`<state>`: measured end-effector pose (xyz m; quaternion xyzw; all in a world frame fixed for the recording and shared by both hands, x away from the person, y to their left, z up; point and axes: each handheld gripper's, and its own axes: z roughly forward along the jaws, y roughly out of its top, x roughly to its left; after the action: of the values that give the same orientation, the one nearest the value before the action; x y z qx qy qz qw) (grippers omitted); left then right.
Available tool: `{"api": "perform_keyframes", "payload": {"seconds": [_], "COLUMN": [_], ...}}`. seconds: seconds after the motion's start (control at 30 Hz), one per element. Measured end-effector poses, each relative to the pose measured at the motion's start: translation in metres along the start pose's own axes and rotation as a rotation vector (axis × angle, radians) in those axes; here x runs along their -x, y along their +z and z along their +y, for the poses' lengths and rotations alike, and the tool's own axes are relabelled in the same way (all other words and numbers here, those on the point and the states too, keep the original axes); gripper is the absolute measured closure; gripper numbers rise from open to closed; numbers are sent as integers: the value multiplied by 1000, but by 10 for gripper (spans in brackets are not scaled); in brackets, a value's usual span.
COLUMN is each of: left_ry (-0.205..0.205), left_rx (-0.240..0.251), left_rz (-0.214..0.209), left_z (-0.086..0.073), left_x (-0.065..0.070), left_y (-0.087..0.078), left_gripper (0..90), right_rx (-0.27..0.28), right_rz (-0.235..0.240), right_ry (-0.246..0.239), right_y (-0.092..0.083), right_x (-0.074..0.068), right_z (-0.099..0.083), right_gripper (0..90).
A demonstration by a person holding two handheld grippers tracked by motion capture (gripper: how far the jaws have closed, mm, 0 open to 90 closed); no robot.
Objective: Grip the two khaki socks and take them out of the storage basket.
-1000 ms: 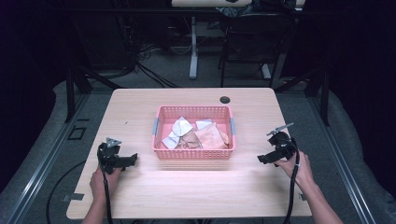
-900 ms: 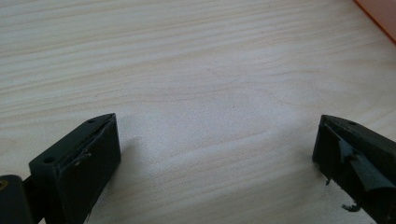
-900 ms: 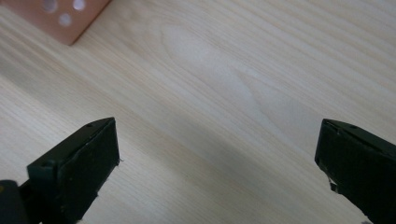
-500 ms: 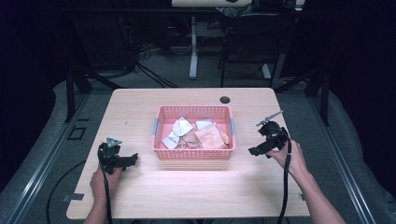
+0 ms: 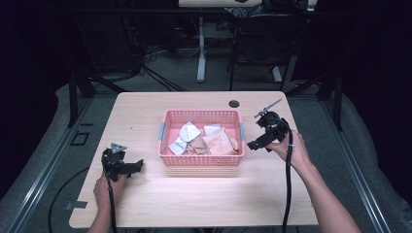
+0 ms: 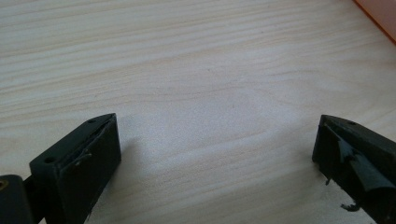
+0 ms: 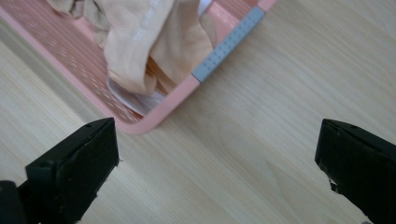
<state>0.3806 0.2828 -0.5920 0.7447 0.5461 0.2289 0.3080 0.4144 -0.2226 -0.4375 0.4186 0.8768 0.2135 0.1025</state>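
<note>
A pink plastic basket (image 5: pixel 202 158) stands in the middle of the wooden table (image 5: pixel 145 111). Inside lie crumpled cloths, white ones (image 5: pixel 188 132) and beige ones (image 5: pixel 218 143). My right gripper (image 5: pixel 256 143) hovers just off the basket's right side, open, with nothing between its jaws. In the right gripper view a basket corner (image 7: pixel 154 114) with a grey handle (image 7: pixel 227 43) and beige cloth (image 7: pixel 149 37) lies ahead of the jaws. My left gripper (image 5: pixel 138 165) rests low at the table's left, open and empty, pointing toward the basket. A sliver of the basket (image 6: pixel 380 16) shows top right in the left gripper view.
A small black round hole (image 5: pixel 234 103) sits near the table's far edge. Beyond the table are dark desk frames, cables and a white table leg (image 5: pixel 201 53). Bare wood lies in front of the basket and to both sides.
My right gripper has moved left and away from the near edge, up to the basket's right side. The left gripper has stayed almost still.
</note>
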Motion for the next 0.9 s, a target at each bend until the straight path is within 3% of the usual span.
{"api": "perform_keyframes", "payload": {"seconds": [0.3, 0.67, 0.83, 0.9], "left_ry": [0, 0, 0, 0], "left_rx": [0, 0, 0, 0], "left_rz": [0, 0, 0, 0], "left_z": [0, 0, 0, 0], "left_x": [0, 0, 0, 0], "left_y": [0, 0, 0, 0], "left_gripper": [9, 9, 9, 9], "right_rx": [6, -30, -62, -67], "right_rz": [26, 60, 60, 64], "right_ry": [-41, -68, -77, -53], "right_y": [-4, 15, 29, 38], "right_x": [-18, -37, -47, -50], "right_z": [35, 66, 76, 77], "right_gripper": [0, 25, 142, 196]}}
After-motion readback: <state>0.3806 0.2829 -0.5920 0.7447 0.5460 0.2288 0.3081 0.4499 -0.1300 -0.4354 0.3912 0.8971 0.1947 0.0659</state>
